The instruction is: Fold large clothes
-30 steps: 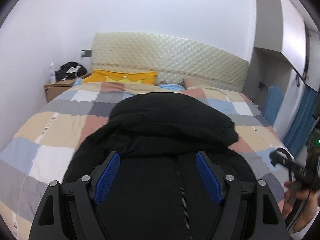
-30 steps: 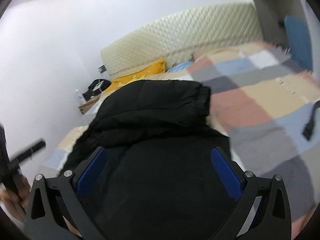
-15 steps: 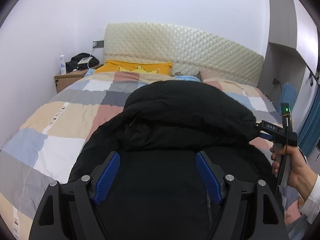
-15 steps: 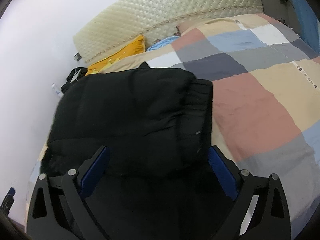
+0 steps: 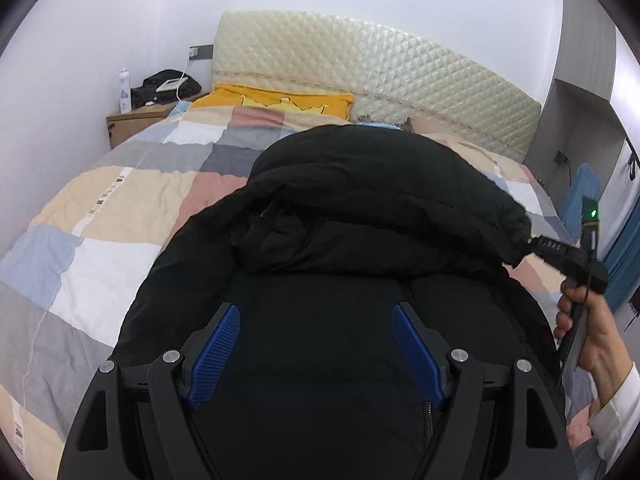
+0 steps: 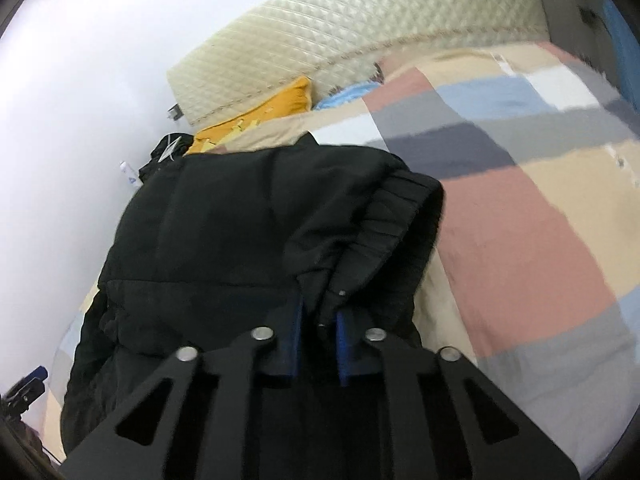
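Black jacket [image 6: 240, 220] in right gripper [image 6: 316, 332]

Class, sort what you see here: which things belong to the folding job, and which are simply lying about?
Belongs to the job:
black jacket
left hand-held gripper, open above it
right hand-held gripper, shut on the jacket's cuff
patchwork quilt underneath

Lying about:
yellow pillow
spray bottle
black bag
nightstand

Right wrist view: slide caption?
Right tongs shut on the black jacket at its ribbed cuff, above the patchwork quilt.
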{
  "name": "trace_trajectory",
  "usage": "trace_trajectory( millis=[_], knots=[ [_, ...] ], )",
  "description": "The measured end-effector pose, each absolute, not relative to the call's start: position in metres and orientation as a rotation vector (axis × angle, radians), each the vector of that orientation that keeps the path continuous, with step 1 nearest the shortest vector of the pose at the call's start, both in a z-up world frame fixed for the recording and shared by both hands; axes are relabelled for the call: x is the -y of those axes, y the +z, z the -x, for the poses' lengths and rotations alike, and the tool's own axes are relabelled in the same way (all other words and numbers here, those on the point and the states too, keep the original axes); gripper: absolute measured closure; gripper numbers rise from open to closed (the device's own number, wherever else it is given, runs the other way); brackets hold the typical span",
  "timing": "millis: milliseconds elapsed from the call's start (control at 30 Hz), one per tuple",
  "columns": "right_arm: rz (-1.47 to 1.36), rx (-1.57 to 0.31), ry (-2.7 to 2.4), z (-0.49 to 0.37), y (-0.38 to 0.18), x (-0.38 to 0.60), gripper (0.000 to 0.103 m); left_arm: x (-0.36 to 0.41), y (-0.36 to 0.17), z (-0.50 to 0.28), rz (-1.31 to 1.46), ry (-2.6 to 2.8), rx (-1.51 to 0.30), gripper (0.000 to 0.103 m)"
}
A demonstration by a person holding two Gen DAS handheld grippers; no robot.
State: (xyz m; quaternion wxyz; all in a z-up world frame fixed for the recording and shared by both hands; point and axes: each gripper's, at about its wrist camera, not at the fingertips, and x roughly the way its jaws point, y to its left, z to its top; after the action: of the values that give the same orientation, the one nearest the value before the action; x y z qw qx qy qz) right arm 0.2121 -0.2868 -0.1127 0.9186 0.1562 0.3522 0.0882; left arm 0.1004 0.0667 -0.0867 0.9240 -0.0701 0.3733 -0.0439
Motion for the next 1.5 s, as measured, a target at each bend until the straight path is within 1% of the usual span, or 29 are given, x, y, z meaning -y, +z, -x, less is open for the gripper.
trace_trajectory(
  millis=[67,167,267,333,533,633,700,767,800,1000,1200,1333,1500],
  knots=[
    [-0.307,-0.690,0.186,-0.206,-0.100,0.284,0.095,-0.068,-0.090,-0.101,0.155,-0.097,-0.784,0.025],
    [-0.280,-0.626,0.186,-0.189,-0.075,0.283,0.096,-0.068,-0.091,-0.099,0.177,-0.120,-0.802,0.025],
    [-0.267,-0.630,0.168,-0.177,-0.060,0.284,0.096,-0.065,-0.089,-0.094,0.154,-0.121,-0.794,0.025],
    [-0.234,-0.693,0.141,-0.178,-0.067,0.280,0.096,-0.065,-0.088,-0.094,0.150,-0.128,-0.793,0.025],
    [-0.056,-0.860,0.073,-0.185,-0.120,0.260,0.095,-0.063,-0.086,-0.092,0.139,-0.155,-0.790,0.025],
    [-0.010,-0.865,0.054,-0.180,-0.121,0.257,0.093,-0.064,-0.086,-0.092,0.138,-0.155,-0.790,0.025],
    [0.000,-0.844,0.049,-0.172,-0.113,0.257,0.088,-0.064,-0.087,-0.092,0.136,-0.152,-0.794,0.025],
    [-0.006,-0.836,0.037,-0.162,-0.106,0.258,0.080,-0.065,-0.087,-0.093,0.136,-0.148,-0.795,0.025],
    [-0.021,-0.845,0.037,-0.156,-0.105,0.259,0.079,-0.064,-0.087,-0.094,0.135,-0.146,-0.796,0.025],
    [-0.081,-0.895,0.057,-0.110,-0.102,0.264,0.079,-0.058,-0.086,-0.092,0.129,-0.166,-0.809,0.025],
    [-0.081,-0.909,0.057,-0.073,-0.092,0.260,0.079,-0.051,-0.083,-0.083,0.081,-0.154,-0.805,0.025],
    [-0.170,-0.932,0.078,-0.050,-0.086,0.269,0.079,-0.045,-0.078,-0.077,0.054,-0.157,-0.790,0.025],
    [-0.158,-0.929,0.051,-0.019,-0.076,0.272,0.079,-0.038,-0.071,-0.070,0.016,-0.161,-0.756,0.025]
  ],
)
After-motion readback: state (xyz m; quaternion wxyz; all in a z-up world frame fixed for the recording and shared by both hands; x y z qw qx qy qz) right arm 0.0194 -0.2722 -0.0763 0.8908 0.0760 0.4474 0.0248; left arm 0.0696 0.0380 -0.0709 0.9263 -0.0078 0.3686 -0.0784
